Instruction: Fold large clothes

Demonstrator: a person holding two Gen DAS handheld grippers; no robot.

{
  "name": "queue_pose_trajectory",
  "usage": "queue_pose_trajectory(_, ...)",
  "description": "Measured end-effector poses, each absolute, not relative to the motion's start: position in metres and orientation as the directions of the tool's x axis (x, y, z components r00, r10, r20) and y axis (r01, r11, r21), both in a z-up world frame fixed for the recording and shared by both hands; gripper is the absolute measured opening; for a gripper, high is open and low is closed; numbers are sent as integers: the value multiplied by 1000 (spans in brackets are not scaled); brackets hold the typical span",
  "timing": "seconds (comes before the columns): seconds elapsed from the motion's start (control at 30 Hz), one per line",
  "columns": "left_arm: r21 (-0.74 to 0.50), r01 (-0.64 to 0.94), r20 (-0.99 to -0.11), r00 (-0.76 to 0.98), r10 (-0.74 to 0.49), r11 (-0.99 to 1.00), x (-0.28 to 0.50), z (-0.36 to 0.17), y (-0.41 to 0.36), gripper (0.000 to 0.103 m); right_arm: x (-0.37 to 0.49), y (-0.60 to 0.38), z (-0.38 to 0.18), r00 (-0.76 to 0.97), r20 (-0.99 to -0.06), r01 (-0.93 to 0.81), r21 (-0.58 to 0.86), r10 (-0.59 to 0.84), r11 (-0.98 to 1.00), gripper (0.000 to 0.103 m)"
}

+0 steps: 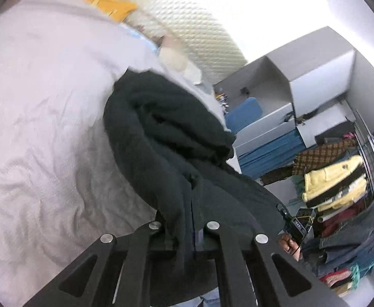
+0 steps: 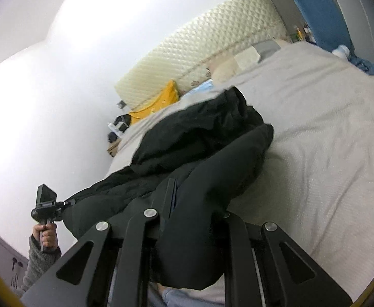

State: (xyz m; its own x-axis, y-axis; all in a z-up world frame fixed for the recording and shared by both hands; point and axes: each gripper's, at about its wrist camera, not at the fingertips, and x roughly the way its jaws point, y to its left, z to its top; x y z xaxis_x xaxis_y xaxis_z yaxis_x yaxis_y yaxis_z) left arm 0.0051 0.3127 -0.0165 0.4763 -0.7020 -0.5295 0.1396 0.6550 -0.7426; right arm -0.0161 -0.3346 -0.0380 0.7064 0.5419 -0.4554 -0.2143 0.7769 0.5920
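Left gripper (image 1: 187,204) and right gripper (image 2: 176,194), each with jaws pinching the black garment (image 1: 161,128), which trails ahead of both onto the white bedspread (image 1: 46,102). No legible writing. Beyond: quilted headboard (image 2: 199,51), yellow cloth (image 2: 161,102), shelved clothes (image 1: 340,192).

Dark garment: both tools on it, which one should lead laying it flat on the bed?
Probably the right tool. Its view shows open bed beside the garment. The left tool sits nearer the bed's edge, with shelves close by. Both are clamped on cloth.
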Motion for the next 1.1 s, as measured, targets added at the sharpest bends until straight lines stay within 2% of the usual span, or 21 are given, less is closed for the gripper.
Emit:
queue_pose_trajectory(0.2, -723, 184, -515, 500, -696, 666, -43, 35, 309, 5, -66, -337, 4, 727, -426, -277, 536, 538, 798, 15)
queue_pose_trajectory(0.4, -722, 239, -483, 497, -721, 649, -70, 60, 307, 5, -100, -347, 34, 744, -370, -300, 560, 556, 773, 15)
queue_pose_trajectory(0.5, -681, 224, -524, 516, -678, 697, -59, 70, 301, 6, -94, -351, 41, 744, -372, -283, 576, 554, 767, 16)
queue_pose_trajectory(0.63, -604, 175, -606, 534, -590, 778, -16, 65, 289, 6, -40, -349, 39, 726, -429, -248, 566, 538, 786, 16)
queue_pose_trajectory(0.9, -528, 83, -684, 548, -482, 845, 112, 61, 263, 7, 106, -371, 13, 696, -483, -80, 682, 530, 727, 16)
queue_pose_trajectory(1.1, -457, -6, -747, 545, -380, 890, 199, 34, 241, 7, 192, -372, -20, 678, -576, 80, 675, 456, 734, 16)
